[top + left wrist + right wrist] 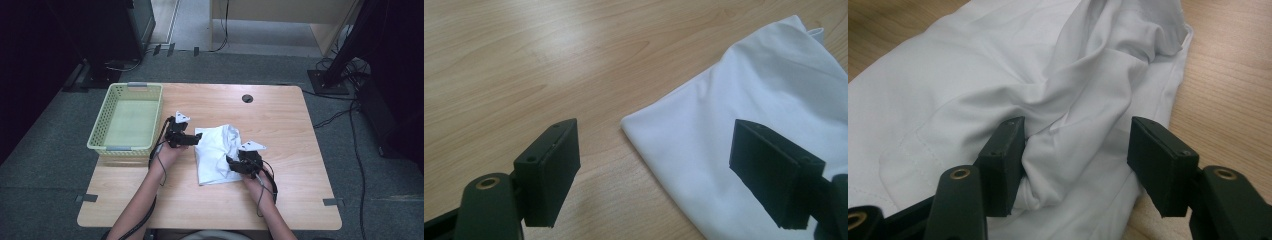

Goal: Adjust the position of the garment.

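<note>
A white cloth (216, 152) is spread, crumpled, on the wooden table (295, 135), right of a green basket (127, 120). The left gripper (651, 170) is held with jaws spread at the cloth's corner. The right gripper (1075, 165) is held with jaws apart around a raised fold, one pad touching it.

no readable text, labels, numbers

Office or lab room set up for recording. Light wood desk (210, 200) with cable grommet (247, 98) stands on grey carpet (45, 165), tape marks on it near desk corners. Black stand bases with loose cables (345, 112) at upper left and upper right of high view. Pale wood furniture (280, 15) along top edge. Plastic basket (102, 125) on desk at left.
</note>
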`<state>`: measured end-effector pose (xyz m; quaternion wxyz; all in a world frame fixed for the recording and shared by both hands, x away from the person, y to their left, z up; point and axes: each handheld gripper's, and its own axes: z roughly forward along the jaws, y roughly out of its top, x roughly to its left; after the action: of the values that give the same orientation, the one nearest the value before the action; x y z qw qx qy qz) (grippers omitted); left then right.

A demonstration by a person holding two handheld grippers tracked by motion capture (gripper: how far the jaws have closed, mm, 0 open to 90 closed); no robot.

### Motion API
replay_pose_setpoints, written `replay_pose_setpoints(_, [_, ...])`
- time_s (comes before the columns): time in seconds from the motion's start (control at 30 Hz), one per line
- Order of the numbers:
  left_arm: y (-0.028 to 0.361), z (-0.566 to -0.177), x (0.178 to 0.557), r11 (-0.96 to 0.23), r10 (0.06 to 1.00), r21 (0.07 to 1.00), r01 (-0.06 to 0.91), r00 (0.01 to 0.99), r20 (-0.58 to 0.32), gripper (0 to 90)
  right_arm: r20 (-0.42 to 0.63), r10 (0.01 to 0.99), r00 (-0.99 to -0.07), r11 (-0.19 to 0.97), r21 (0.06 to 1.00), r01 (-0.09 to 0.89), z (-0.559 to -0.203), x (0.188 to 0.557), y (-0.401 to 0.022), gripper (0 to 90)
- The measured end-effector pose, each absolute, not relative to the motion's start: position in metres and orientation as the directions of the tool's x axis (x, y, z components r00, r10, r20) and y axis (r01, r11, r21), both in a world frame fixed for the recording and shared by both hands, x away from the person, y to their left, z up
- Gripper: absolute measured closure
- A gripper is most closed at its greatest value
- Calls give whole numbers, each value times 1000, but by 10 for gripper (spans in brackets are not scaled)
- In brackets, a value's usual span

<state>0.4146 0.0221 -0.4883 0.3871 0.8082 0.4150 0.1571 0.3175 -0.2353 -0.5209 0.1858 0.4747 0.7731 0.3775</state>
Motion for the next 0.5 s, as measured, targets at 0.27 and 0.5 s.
replay_pose_setpoints(0.27, [25,-492,419,-341,802,768,542,594,-63,206,73,872,-483,265,761,592,-521,321,-230,404])
replay_pose_setpoints(0.5, [24,-499,423,-348,806,757,553,589,-61,206,74,871,-486,263,765,588,-521,323,-227,404])
